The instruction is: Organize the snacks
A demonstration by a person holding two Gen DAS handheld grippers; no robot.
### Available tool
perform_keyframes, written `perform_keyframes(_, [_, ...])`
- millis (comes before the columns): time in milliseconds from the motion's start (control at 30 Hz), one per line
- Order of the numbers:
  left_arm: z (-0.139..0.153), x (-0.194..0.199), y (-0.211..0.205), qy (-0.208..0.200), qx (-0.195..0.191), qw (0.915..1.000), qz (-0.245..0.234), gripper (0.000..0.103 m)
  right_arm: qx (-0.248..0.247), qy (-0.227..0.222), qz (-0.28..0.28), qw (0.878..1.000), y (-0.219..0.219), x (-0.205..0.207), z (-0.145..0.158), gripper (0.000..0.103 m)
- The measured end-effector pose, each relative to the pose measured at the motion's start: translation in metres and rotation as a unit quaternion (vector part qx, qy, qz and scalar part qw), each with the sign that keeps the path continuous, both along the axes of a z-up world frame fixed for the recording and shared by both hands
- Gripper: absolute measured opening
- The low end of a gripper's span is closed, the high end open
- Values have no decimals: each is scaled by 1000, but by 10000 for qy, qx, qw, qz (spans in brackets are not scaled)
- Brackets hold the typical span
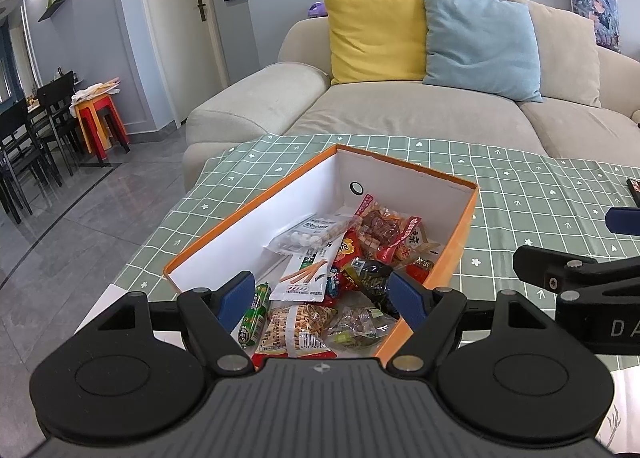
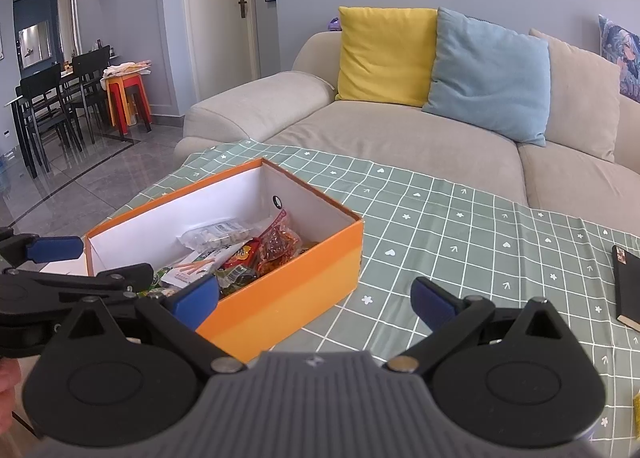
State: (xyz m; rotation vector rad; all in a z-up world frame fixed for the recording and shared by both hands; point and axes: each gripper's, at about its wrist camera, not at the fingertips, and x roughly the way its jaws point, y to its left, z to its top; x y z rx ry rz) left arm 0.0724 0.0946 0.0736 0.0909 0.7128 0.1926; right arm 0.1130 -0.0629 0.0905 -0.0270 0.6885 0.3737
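The snacks (image 1: 320,282) lie piled in the orange box (image 1: 460,242), which stands on the surface (image 1: 520,185) under a green checked cloth. The left gripper (image 1: 320,296) hovers over the box with fingers apart, holding nothing. The right gripper (image 2: 316,298) is also spread and empty, the box at its 10 o'clock. I judge the sorting is near its end; next, check for leftover packets. A beige sofa (image 2: 360,129) stands at 12 o'clock
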Motion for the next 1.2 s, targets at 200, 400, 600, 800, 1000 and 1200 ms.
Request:
perform_keyframes(200, [0, 0, 0, 2, -3, 10000, 5, 90, -1, 4, -1, 10000, 0, 0, 0, 99])
perform_keyframes(400, [0, 0, 0, 20, -20, 10000, -24, 89, -11, 14, -12, 10000, -1, 1, 0, 99])
perform_keyframes(600, [0, 1, 1, 24, -14, 10000, -44, 89, -15, 19, -14, 10000, -1, 1, 0, 99])
perform_keyframes(800, [0, 1, 1, 22, 0, 10000, -47, 89, -14, 17, -13, 10000, -1, 1, 0, 99])
perform_keyframes(1000, [0, 1, 1, 22, 25, 9999, -107, 89, -17, 20, -14, 10000, -1, 1, 0, 99])
perform_keyframes(1200, [0, 0, 3, -46, -13, 9999, -133, 89, -41, 19, -46, 10000, -2, 1, -4, 99])
